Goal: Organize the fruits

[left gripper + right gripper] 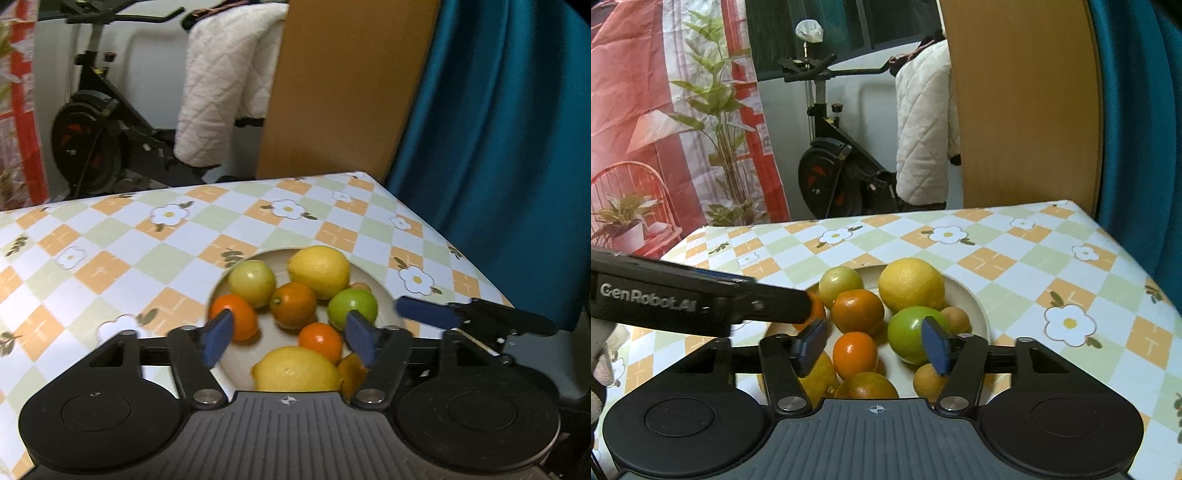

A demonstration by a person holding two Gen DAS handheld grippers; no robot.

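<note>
Right now your left tongs [290, 338] are apart, with nothing pinched between the blue pads. Just under them, closest to you, sits a big yellow lemon [297, 369]; its near side is cut off by the tongs' body. Between the pads you see a small orange [320, 341]. The left pad covers part of another orange [236, 317]. Beside the right pad there is an orange-yellow fruit [351, 373], mostly hidden, so you cannot tell what it is.

Your right tongs [875, 345] are apart too and hold nothing. Between their pads lies a small orange [855, 354]. The right pad sits in front of a green lime [910, 334]; you cannot tell if it touches. A small brownish fruit [929, 382] sits below that pad, and another [956, 319] peeks out behind the lime. Close to the tongs' body, more orange and yellow fruit is cut off.

All this fruit is in one pale plate [975, 314]. A little past the tongs lie a darker orange [857, 312], a yellow-green round fruit [840, 282] and a second big lemon [910, 284] at the far side.

The plate stands on a checked tablecloth [997, 258] with flowers. Far behind are an exercise bike [827, 166], a white quilted jacket [923, 140], a wooden board [1023, 110] and a blue curtain [498, 147], all blurry.
</note>
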